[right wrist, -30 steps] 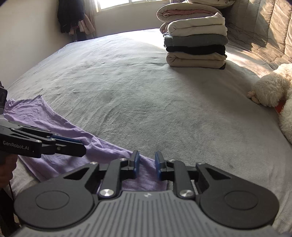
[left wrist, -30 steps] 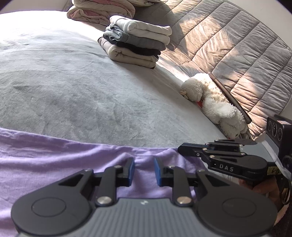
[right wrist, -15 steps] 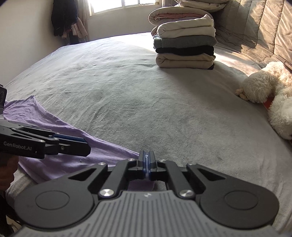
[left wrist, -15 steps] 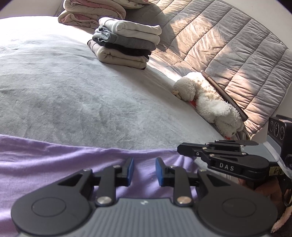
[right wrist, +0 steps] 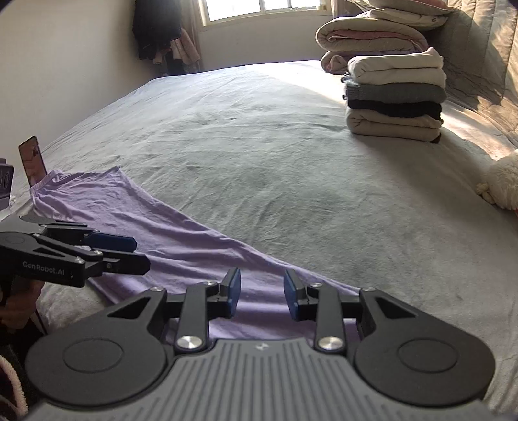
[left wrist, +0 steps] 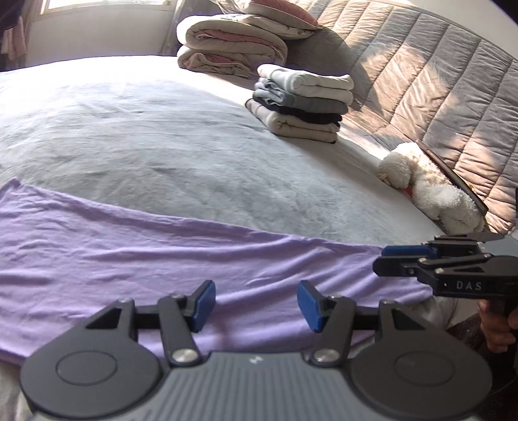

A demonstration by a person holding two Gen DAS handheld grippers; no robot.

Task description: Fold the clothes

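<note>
Lavender garment lies flat in a long band along the near edge of the grey bed cover, lightly wrinkled, its far edge running straight across the cover. Left gripper hovers over the near part of the cloth, blue pads apart and jaws opening; only the fabric below shows in the gap, nothing pinched. Right gripper sits over the garment's other end, jaws also opening, gap narrower, pads clear of the cloth. Each gripper appears side-on in the other's view, blue pad visible. Stack of folded clothes (cream, grey, black, beige layers) stands well apart near the quilted headboard, with rolled bedding just behind it. White plush toy rests against the headboard, well apart from the garment. Window at the far wall; dark clothes hang beside it.
</note>
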